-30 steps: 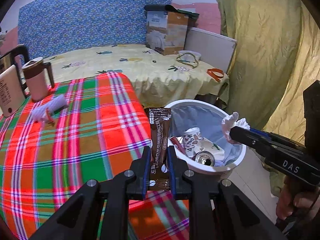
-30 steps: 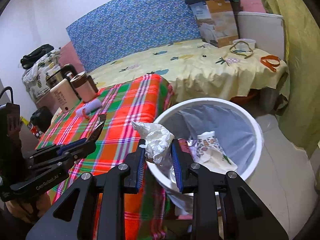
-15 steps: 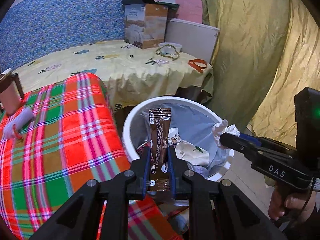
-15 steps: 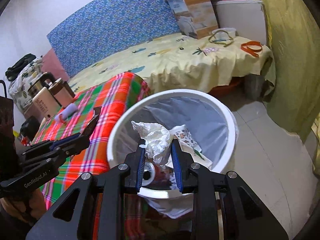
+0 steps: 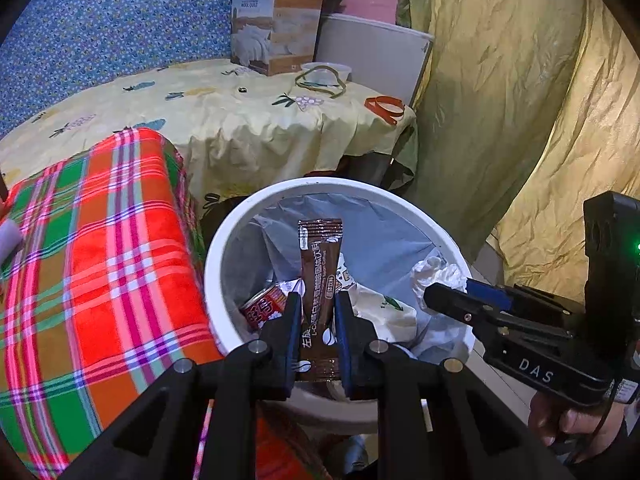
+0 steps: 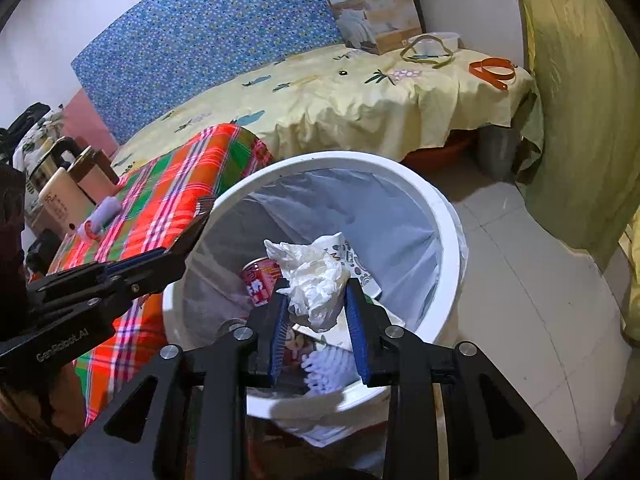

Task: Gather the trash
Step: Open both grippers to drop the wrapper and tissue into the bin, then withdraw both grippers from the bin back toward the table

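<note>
Though both weigh almost nothing, the left hand-held gripper (image 5: 316, 316) pinches the slick sachet (image 5: 319, 276) low (floppy above); the right hand-held gripper (image 6: 318, 314) squeezes the soft crumpled tissue (image 6: 316, 276) over the bin (image 6: 444, 208).

Both wrist cameras are sitting behind their own fingers, looking forward and down from close above the white bin (image 5: 340, 190) (image 6: 448, 216). The left view is facing it from the plaid cloth (image 5: 100, 260) side, catching the right gripper (image 5: 430, 300); the right view is catching the left gripper (image 6: 200, 224). Both are sharing the yellow-covered table (image 5: 240, 120) (image 6: 360, 96) beyond
</note>
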The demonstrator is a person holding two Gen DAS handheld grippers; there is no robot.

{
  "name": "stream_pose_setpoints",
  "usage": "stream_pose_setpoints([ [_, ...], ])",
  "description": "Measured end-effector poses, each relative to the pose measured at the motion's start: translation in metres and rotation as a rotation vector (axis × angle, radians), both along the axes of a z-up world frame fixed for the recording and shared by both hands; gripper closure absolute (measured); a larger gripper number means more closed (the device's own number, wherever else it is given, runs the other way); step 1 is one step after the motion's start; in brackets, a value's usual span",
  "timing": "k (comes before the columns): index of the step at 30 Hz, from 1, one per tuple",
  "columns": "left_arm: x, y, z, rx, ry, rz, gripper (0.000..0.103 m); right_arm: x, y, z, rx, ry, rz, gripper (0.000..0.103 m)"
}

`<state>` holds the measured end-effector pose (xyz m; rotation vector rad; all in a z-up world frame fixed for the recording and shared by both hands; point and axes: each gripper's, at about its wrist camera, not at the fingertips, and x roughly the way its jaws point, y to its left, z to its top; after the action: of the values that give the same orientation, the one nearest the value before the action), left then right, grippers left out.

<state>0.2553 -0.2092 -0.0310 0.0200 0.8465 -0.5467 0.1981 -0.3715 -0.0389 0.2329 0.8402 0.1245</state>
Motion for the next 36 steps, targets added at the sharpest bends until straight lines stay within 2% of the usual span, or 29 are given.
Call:
stream_pose_setpoints([
  [6,0.009,-0.003,-0.006,-0.016,0.017,-0.001,0.082,0.001,-0.001,-0.001,-0.022,0.001,-0.006,0.061],
  [8,0.009,0.0,-0.005,-0.028,0.017,-0.001,0.064,-0.001,-0.002,0.001,-0.022,-0.007,-0.007,0.055],
  [9,0.009,0.001,-0.004,-0.036,0.017,0.002,0.062,-0.003,-0.003,0.002,-0.023,-0.01,-0.009,0.053],
  [23,-0.01,0.031,0.017,-0.08,-0.03,0.033,0.062,-0.013,0.007,0.02,-0.039,-0.055,-0.01,0.053],
  [36,-0.044,0.078,0.031,-0.085,-0.064,0.139,0.062,-0.032,0.031,0.039,0.004,-0.111,0.044,0.053],
])
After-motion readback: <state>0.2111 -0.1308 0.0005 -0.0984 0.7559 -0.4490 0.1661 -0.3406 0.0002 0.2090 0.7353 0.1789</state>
